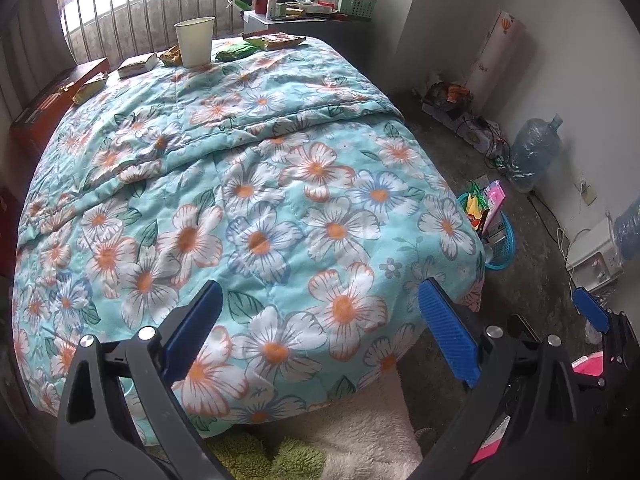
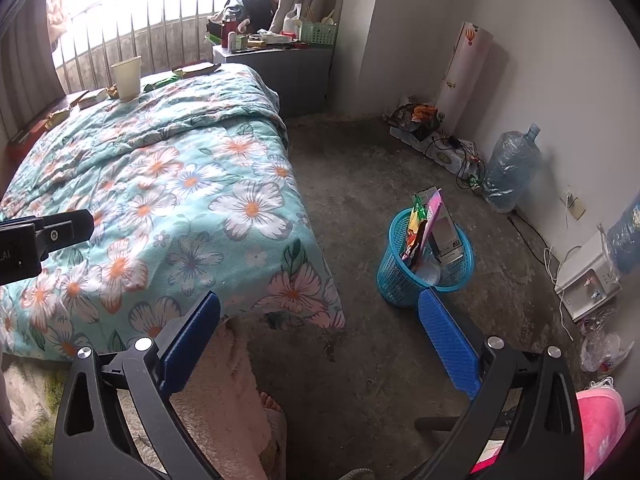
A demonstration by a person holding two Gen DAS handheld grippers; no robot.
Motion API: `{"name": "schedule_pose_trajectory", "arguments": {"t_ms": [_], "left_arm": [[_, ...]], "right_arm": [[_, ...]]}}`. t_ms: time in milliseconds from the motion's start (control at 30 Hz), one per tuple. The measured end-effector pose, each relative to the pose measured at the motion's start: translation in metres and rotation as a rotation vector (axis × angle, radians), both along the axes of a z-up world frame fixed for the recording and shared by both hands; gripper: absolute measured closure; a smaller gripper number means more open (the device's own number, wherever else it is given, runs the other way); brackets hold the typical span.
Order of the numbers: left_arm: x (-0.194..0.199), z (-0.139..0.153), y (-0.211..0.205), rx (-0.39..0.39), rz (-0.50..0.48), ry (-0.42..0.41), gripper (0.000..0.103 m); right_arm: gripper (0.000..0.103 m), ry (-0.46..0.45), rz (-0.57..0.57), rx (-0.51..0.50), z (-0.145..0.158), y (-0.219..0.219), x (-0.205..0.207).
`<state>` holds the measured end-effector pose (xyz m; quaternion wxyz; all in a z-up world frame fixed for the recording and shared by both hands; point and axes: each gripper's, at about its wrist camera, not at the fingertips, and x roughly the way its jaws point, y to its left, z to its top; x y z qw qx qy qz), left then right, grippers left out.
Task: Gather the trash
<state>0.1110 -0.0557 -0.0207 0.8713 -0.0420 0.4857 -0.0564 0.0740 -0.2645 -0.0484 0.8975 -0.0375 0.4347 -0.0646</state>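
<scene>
Both grippers hang near the foot of the bed, and neither holds anything: the left gripper has its jaws spread wide over the flowered quilt, and the right gripper is just as wide open above the bare concrete floor. The trash lies well apart from them, at the far end of the bed around twelve o'clock: a paper cup standing upright, with a green wrapper just beside it toward one o'clock, a flat packet beyond that, and a yellow wrapper and a small box toward ten o'clock. The blue basket, already holding packets, stands on the floor at the right gripper's one o'clock. From here the long reach across soft bedding looks risky: the cup could tip if a jaw nudges it, and I cannot tell whether it is empty. Thin wrappers may slide or pinch quilt fabric with them.
</scene>
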Motion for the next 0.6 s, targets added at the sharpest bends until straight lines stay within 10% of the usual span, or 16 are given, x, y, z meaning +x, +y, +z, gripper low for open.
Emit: {"name": "schedule_pose_trajectory", "arguments": {"t_ms": [600], "left_arm": [[-0.001, 0.010, 0.001, 0.014, 0.042, -0.050, 0.009]], "right_arm": [[0.006, -0.025, -0.008, 0.001, 0.013, -0.011, 0.004]]}}
